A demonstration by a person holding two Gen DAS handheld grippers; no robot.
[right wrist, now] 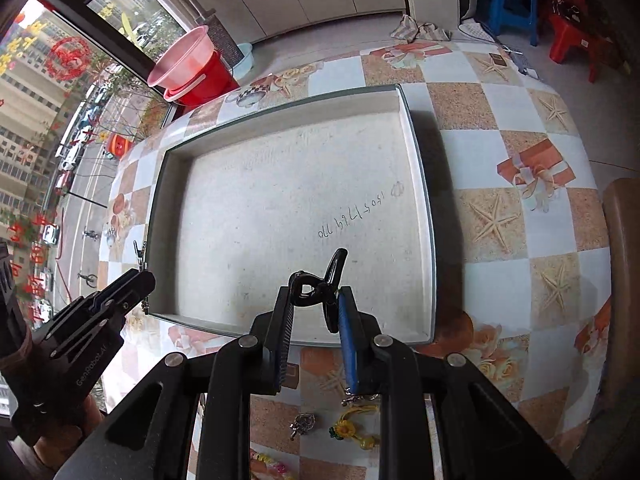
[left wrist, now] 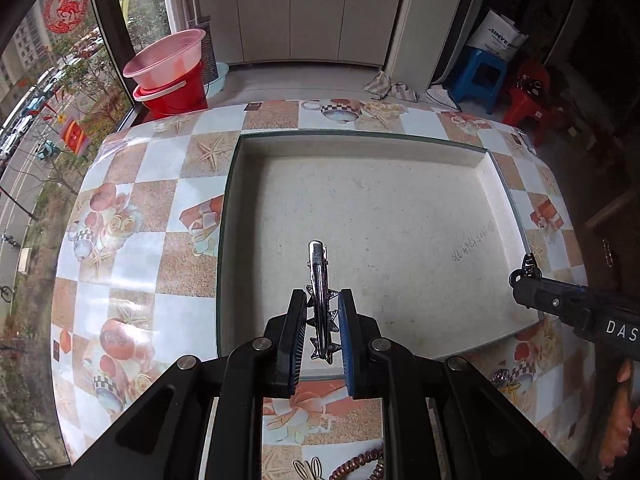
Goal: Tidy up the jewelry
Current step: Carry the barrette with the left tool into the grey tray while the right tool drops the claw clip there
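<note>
A shallow white tray (left wrist: pixel 486 162) sits on the patterned table, also in the right wrist view (right wrist: pixel 416 152); its floor is bare. My left gripper (left wrist: pixel 323 300) is shut on a silver hair clip (left wrist: pixel 319 276) with star studs, held over the tray's near edge. My right gripper (right wrist: pixel 314 298) is shut on a black hair claw clip (right wrist: pixel 320 284), held over the tray's near part. The right gripper also shows in the left wrist view (left wrist: pixel 528 270), and the left gripper in the right wrist view (right wrist: pixel 140 276).
Loose jewelry lies on the table in front of the tray: a coiled copper-coloured band (left wrist: pixel 356 464), a silver charm (right wrist: pixel 303 424), a yellow sunflower piece (right wrist: pixel 348 428). A red bucket with pink basin (left wrist: pixel 168 72) stands beyond the table by the window.
</note>
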